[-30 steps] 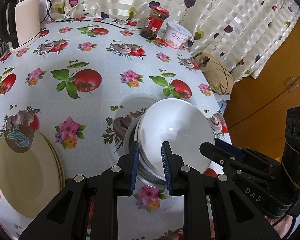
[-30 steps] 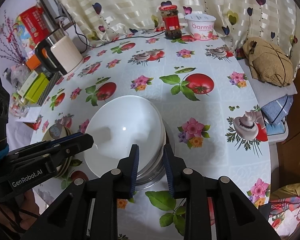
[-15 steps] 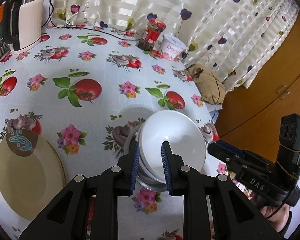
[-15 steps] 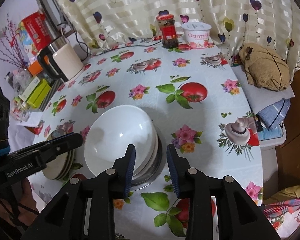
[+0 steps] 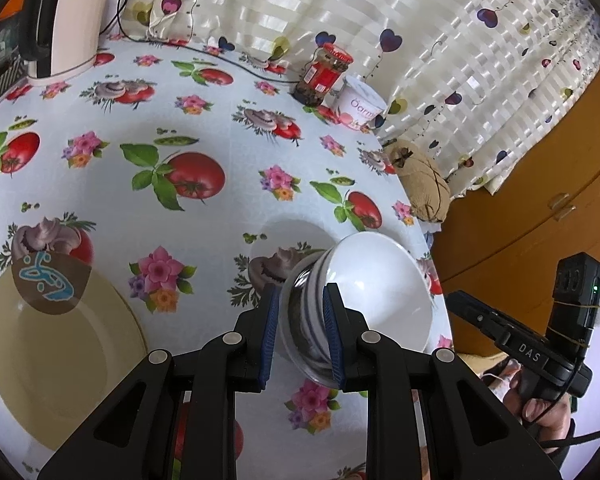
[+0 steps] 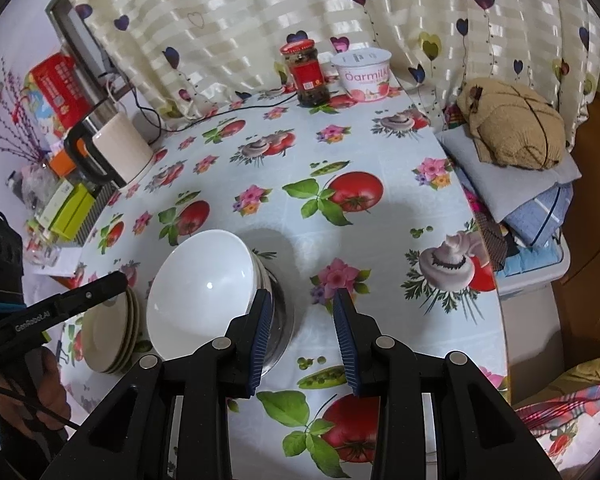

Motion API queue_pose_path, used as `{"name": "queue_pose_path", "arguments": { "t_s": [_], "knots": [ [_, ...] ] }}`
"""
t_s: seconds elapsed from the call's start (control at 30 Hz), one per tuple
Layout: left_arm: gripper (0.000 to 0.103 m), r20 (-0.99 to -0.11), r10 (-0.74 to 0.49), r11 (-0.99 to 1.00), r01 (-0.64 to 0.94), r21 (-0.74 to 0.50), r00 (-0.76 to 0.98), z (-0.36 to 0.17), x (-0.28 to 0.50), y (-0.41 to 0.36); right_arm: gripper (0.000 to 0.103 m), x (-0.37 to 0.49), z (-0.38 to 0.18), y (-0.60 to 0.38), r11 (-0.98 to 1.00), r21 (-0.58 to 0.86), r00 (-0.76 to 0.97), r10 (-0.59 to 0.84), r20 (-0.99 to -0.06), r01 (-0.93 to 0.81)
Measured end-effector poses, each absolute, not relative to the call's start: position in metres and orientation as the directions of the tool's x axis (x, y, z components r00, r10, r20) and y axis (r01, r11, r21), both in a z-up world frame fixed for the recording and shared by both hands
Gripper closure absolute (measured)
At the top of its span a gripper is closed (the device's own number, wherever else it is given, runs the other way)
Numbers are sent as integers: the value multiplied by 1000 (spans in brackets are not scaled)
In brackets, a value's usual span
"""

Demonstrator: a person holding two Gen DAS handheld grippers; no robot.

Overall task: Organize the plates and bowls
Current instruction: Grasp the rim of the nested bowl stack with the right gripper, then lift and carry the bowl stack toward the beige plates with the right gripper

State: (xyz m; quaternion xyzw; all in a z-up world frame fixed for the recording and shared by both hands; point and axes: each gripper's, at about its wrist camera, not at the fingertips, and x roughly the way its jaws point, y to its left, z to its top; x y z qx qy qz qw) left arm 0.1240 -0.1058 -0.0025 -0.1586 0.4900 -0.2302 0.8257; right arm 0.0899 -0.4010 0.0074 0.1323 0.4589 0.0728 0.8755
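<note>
A stack of white bowls [image 5: 376,292] in a glass bowl is tilted near the table's right edge. My left gripper [image 5: 297,334] is shut on the stack's near rim and holds it. The same stack [image 6: 203,284] shows in the right wrist view. My right gripper [image 6: 302,334] is open and empty just right of the stack, its left finger close beside the rim. A stack of cream plates [image 5: 55,348] lies at the left; it also shows in the right wrist view [image 6: 107,334].
A red-lidded jar [image 6: 306,72] and a yogurt tub [image 6: 366,74] stand at the table's far edge by the curtain. A kettle [image 6: 115,150] and boxes sit at the far left. A brown knitted item [image 6: 512,126] lies on folded cloth right of the table.
My right gripper has opened and let go of the bowl stack, pulling back to its right. My left gripper keeps its hold and the stack has tilted up.
</note>
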Motion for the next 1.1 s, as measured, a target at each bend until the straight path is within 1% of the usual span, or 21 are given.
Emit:
{"name": "queue_pose_path", "arguments": {
  "t_s": [0.5, 0.83, 1.0, 1.03, 1.1],
  "knots": [
    [79, -767, -545, 838, 196, -509, 339, -33, 126, -105, 73, 94, -35, -402, 915, 404, 481, 355, -801, -3],
    [79, -769, -572, 820, 194, -538, 284, -45, 127, -111, 81, 100, -52, -398, 888, 461, 440, 415, -796, -4],
    [79, -770, -577, 817, 186, -546, 272, -49, 129, -111, 87, 101, -55, -397, 884, 467, 436, 423, -794, -9],
    [79, -770, -578, 816, 184, -549, 269, -50, 129, -111, 89, 101, -55, -396, 884, 468, 435, 426, -793, -13],
    [79, -771, -581, 814, 182, -552, 263, -52, 129, -111, 90, 102, -56, -395, 883, 470, 435, 430, -791, -19]
  ]
}}
